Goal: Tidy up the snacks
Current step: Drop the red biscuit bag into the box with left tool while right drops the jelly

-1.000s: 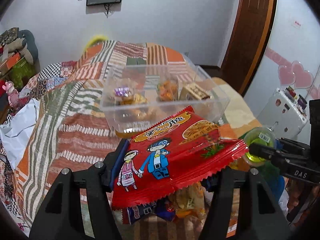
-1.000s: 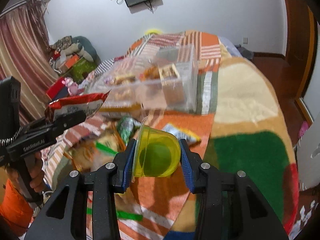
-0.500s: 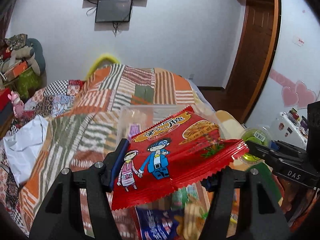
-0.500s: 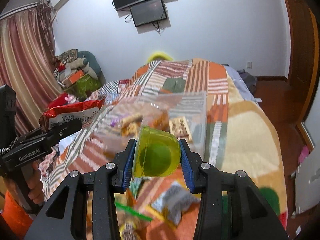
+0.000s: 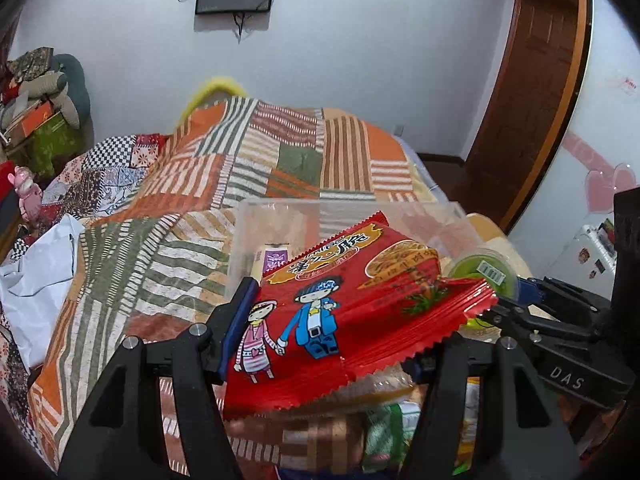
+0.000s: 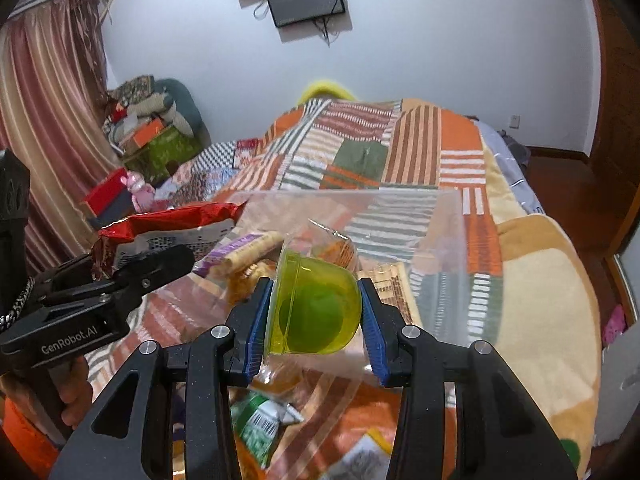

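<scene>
The left gripper (image 5: 332, 320) has its jaws closed on a flat red foil snack packet printed with two cartoon children (image 5: 340, 312), held up over the bed. The packet fills the middle of the left wrist view and hides most of what lies behind and under it, including the near side of the clear plastic storage box (image 5: 276, 216) standing on the patchwork striped bedspread (image 5: 168, 208). Only the box's far and left walls show there, with a purple-labelled wrapped bar (image 5: 274, 256) inside it.

The right gripper (image 6: 316, 312) holds a small translucent yellow-green jelly cup (image 6: 316, 312) between its blue-padded jaws, tipped on its side with the rim toward the left. It hangs in front of the same clear box (image 6: 440, 240), whose walls are hard to trace because the bedspread pattern shows through them. Inside it, the purple-labelled bar (image 6: 244, 250), some orange-wrapped pieces and a brownish wafer-like packet (image 6: 396, 288) are partly covered by the cup.

Loose snack packets (image 6: 260, 428) lie on the bed below the jaws, blurred and cut off by the gripper arms; one looks green and white, though I can't make out more. From the right wrist view the red packet (image 6: 168, 224) shows edge-on at the left.
</scene>
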